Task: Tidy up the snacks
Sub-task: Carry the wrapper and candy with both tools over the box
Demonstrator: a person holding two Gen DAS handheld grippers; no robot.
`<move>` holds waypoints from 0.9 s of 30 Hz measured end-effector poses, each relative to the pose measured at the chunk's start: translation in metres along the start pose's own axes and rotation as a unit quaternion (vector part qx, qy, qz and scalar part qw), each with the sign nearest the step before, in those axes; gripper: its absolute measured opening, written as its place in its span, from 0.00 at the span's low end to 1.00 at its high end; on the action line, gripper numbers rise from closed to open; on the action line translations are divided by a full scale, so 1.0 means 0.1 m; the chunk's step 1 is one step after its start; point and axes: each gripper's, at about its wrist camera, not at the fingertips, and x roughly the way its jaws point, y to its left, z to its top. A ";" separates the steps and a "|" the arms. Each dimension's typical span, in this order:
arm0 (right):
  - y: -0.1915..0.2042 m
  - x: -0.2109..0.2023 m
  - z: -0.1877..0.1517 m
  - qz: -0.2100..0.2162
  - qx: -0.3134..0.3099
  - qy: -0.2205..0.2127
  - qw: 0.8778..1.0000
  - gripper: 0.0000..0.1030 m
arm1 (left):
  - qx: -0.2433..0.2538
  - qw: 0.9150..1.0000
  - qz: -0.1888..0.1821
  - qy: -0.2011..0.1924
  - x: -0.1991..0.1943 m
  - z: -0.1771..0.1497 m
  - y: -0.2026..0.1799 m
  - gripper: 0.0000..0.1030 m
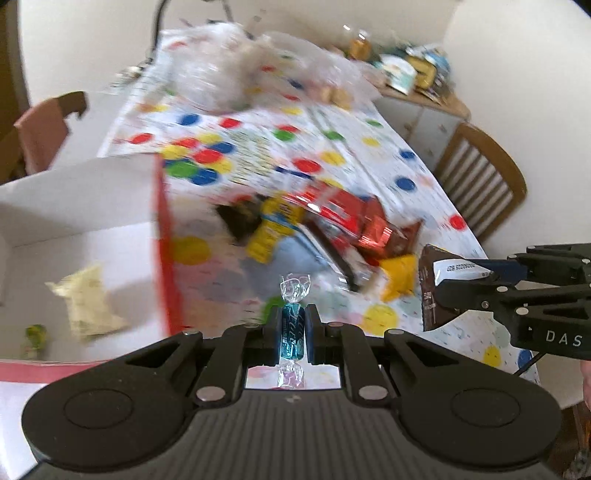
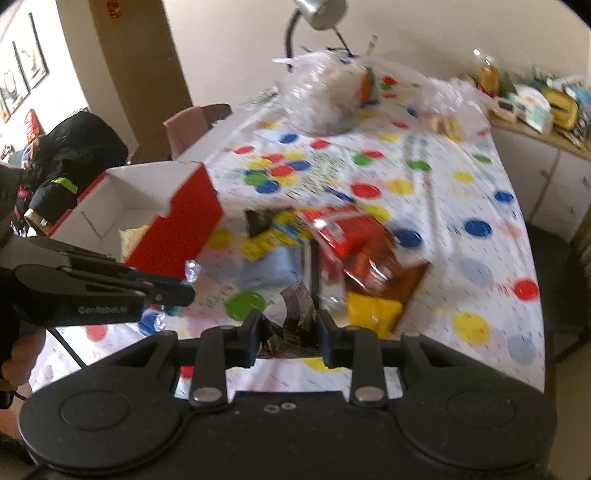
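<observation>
My left gripper [image 1: 291, 325] is shut on a blue candy [image 1: 292, 332] with clear twisted ends, held above the table's near edge beside the red box [image 1: 162, 236]. The box is white inside and holds a pale packet [image 1: 88, 302] and a small green item [image 1: 35, 334]. My right gripper [image 2: 288, 328] is shut on a dark brown packet [image 2: 299, 310]; in the left wrist view that brown packet [image 1: 430, 291] hangs at the right. A pile of snacks [image 2: 351, 240] in red, yellow and brown wrappers lies mid-table. The left gripper [image 2: 181, 291] shows beside the red box [image 2: 177, 218].
A spotted tablecloth [image 2: 461, 177] covers the table. Clear plastic bags [image 2: 321, 92] sit at the far end under a lamp [image 2: 321, 11]. Chairs stand at the left [image 2: 192, 125] and right [image 1: 484, 177]. A cluttered sideboard [image 2: 535, 107] runs along the right wall.
</observation>
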 end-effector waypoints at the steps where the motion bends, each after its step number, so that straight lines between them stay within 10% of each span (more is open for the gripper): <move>1: 0.08 0.01 0.04 0.001 -0.005 -0.003 1.000 0.29 | -0.004 1.000 0.003 -0.004 -0.06 0.01 0.08 0.12; 27: 1.81 0.95 0.89 0.039 -0.078 -0.017 0.996 0.29 | -0.076 0.991 0.109 -0.030 -0.66 0.08 2.04 0.12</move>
